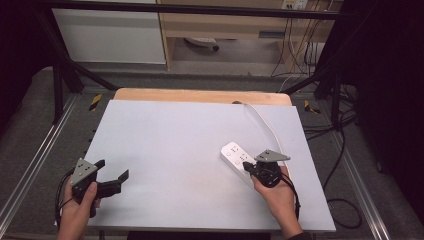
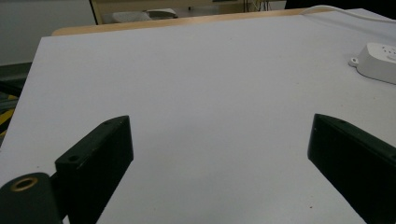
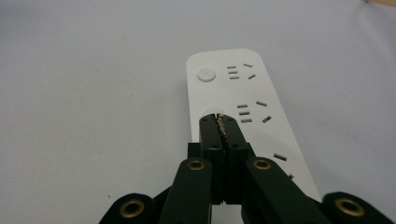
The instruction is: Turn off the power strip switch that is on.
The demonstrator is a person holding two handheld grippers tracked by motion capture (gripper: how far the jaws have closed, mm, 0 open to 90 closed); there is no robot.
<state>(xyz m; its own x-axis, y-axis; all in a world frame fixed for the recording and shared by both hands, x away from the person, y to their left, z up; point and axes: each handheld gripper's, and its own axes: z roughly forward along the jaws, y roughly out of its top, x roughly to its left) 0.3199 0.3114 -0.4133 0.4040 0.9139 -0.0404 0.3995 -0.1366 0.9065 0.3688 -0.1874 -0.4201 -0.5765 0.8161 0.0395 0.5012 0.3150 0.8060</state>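
**Closed tongs bear down on a power strip's button**

The right gripper (image 3: 219,120) stands with its jaws pinched fully together and nothing between them, the joined tips poised on a round switch on the white power strip (image 3: 243,93) — a blunt single point suits a press better than a spread pair would. Whether the tips actually touch the switch cannot be told from here. A second round button (image 3: 206,74) sits free near the strip's far end, beside the socket slots. The strip lies flat on the right side of the white table (image 1: 175,145), angled, its white cord (image 1: 262,120) running off toward the far edge.

The left gripper (image 1: 114,175) waits well apart at the table's near left corner, jaws spread wide and empty — held out of the way, it seems, since the job in hand looks like one-handed work. From its own view the strip's end (image 2: 378,60) shows far off to the right.
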